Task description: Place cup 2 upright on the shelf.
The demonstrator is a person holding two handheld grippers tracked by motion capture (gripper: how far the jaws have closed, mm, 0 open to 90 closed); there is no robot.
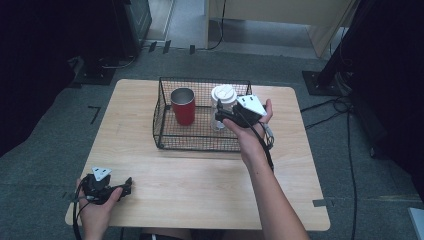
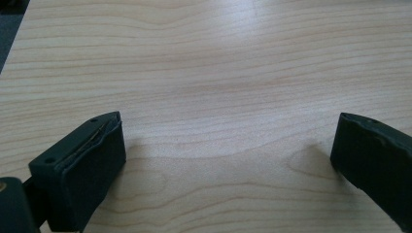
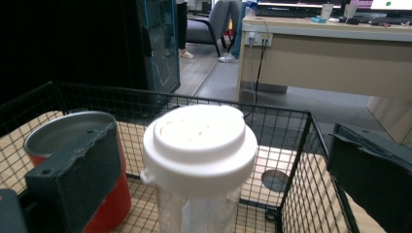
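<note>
Right gripper (image 1: 226, 116) covers the clear cup (image 1: 220, 107) below its white lid; the red cup (image 3: 104, 204) runs off the frame's bottom, half behind a finger. Contact? Can't tell.

No readable text, label, brand, number or sign anywhere.

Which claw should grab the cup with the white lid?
Right. The right claw is open at the white-lidded cup in the wire basket; the left claw rests far off near the table's front edge.
</note>
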